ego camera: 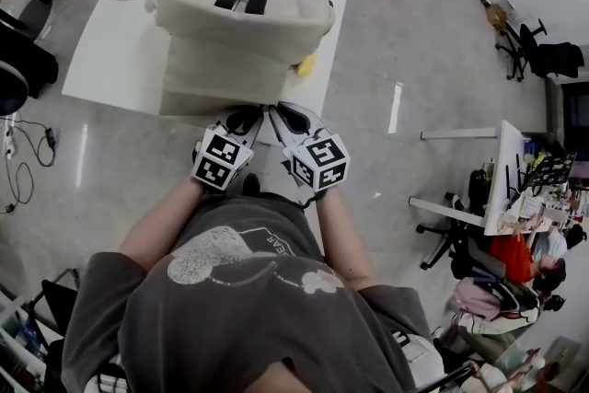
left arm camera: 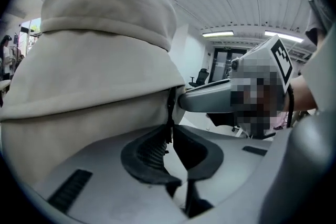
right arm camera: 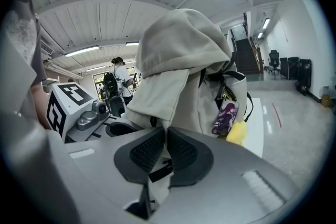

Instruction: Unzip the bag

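Bag (ego camera: pixel 239 23) at desk's (ego camera: pixel 106 60) near edge: right gripper (right arm camera: pixel 163 150) pinches its cloth, likely for tension; left gripper (left arm camera: pixel 171 150), jaws part-open, straddles the zip (left arm camera: pixel 169 112).

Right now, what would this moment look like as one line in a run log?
task: unzip bag; bag on table; left gripper: open, zipper between jaws; right gripper: pinching bag fabric

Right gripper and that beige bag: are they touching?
Touching. The right gripper view shows the right gripper with its jaws nearly together, pinching a fold of the bag.
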`<state>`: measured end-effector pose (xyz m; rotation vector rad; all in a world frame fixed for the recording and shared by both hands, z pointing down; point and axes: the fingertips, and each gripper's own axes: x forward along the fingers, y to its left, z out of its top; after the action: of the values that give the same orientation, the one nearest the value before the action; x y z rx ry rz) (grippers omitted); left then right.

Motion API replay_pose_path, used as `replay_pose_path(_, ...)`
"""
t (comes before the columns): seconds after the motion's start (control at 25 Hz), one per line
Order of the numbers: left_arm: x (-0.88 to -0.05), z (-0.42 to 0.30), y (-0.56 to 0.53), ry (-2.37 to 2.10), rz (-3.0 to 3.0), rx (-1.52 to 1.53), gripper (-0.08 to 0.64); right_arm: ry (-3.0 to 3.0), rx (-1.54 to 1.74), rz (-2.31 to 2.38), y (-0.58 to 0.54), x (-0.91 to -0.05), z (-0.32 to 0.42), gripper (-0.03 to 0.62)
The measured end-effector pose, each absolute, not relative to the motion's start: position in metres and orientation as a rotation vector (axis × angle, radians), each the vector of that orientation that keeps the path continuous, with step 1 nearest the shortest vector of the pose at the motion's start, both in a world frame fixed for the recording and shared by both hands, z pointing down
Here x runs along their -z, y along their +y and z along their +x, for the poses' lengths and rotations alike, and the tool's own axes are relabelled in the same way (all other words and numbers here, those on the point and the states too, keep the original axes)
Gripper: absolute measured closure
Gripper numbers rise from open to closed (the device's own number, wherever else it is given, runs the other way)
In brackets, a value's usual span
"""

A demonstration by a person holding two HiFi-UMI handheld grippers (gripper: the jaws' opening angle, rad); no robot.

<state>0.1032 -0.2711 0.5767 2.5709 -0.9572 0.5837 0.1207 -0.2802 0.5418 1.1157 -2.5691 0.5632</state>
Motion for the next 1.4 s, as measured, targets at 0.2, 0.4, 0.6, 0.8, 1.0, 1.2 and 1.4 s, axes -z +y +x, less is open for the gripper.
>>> replay_pose_path(0.2, -0.579, 0.102, -0.27, -0.964, 2.549, -0.586, 0.523, -2.574, -0.563, 1.114, -0.279, -0.541, 0.121, 0.572)
replay_pose_path(0.4, -0.573, 0.09, -0.269, -0.972, 2.549, -0.553, 0.531, -2.574, -0.546, 1.114, -0.28, -0.542, 0.121, 0.572)
replay_pose_path(0.6, -0.565, 0.064, -0.271, -1.033, 2.546, -0.508, 0.54, -2.563, -0.533, 1.118, -0.281, -0.543, 0.121, 0.572)
replay_pose_path(0.8, -0.554, 0.047, -0.274, -1.074, 2.57, -0.496, 0.545, -2.556, -0.504, 1.12, -0.279, -0.542, 0.119, 0.572)
replay_pose_path(1.0, -0.546, 0.036, -0.281, -1.107, 2.578, -0.478, 0.546, -2.551, -0.485, 1.111, -0.281, -0.541, 0.116, 0.574)
replay_pose_path(1.2, -0.544, 0.028, -0.281, -1.121, 2.583, -0.472, 0.546, -2.556, -0.489, 1.101, -0.278, -0.54, 0.112, 0.574)
replay_pose_path(1.4, -0.538, 0.024, -0.28, -1.125, 2.605, -0.475, 0.546, -2.548, -0.459, 1.106, -0.278, -0.539, 0.111, 0.574)
